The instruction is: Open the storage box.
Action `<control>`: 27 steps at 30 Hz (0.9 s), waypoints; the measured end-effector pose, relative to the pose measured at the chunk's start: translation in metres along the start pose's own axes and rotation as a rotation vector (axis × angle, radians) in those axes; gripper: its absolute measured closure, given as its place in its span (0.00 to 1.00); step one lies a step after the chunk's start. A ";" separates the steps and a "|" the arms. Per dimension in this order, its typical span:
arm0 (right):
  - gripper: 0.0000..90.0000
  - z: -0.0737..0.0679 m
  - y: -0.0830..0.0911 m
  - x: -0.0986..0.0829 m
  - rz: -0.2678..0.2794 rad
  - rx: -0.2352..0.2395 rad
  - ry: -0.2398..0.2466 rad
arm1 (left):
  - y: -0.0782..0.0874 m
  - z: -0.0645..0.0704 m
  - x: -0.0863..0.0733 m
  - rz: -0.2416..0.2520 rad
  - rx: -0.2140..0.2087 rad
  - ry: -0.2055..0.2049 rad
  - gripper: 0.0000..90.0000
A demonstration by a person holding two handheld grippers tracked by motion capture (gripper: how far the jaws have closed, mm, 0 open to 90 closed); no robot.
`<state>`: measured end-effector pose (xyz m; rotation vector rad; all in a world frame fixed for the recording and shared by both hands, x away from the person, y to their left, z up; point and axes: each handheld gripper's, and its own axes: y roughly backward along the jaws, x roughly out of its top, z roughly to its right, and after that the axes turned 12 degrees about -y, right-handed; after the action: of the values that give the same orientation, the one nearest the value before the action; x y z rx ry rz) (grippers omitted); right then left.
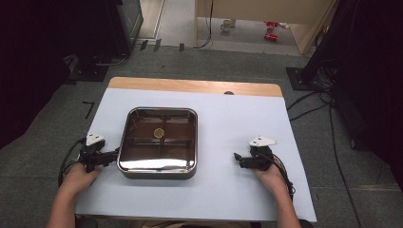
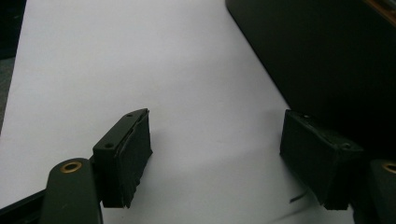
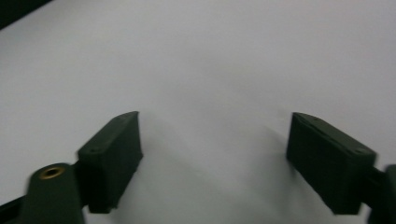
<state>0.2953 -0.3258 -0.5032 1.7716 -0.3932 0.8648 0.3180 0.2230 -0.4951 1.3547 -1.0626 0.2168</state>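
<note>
Both claws sit open and empty on the white table (image 1: 228, 133): your left claw (image 1: 114, 154) just beside the square, shiny metal tray (image 1: 124, 142), your right claw (image 1: 236, 158) well apart from it. You look poised to start; next, I judge, ease the left claw onto the tray's near-left rim.

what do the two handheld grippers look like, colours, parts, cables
Both the left gripper and the right gripper are black, each topped by a pale grey three-cornered plate and trailing a dark cable. Up close, each has two blocky black jaws with flat pads, small screw holes on top, and brass-coloured rings at the jaw arms. The forearms are without sleeves.
</note>
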 end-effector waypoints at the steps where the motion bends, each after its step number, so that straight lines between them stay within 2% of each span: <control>1: 0.16 0.001 -0.001 0.000 -0.005 -0.001 -0.015 | 0.000 0.000 0.000 0.000 0.000 0.000 0.28; 27: 0.15 0.001 -0.001 0.001 -0.007 -0.003 -0.015 | 0.000 0.000 0.000 0.000 0.000 0.000 0.28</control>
<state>0.2965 -0.3260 -0.5035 1.7765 -0.3981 0.8461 0.3182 0.2230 -0.4951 1.3545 -1.0622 0.2164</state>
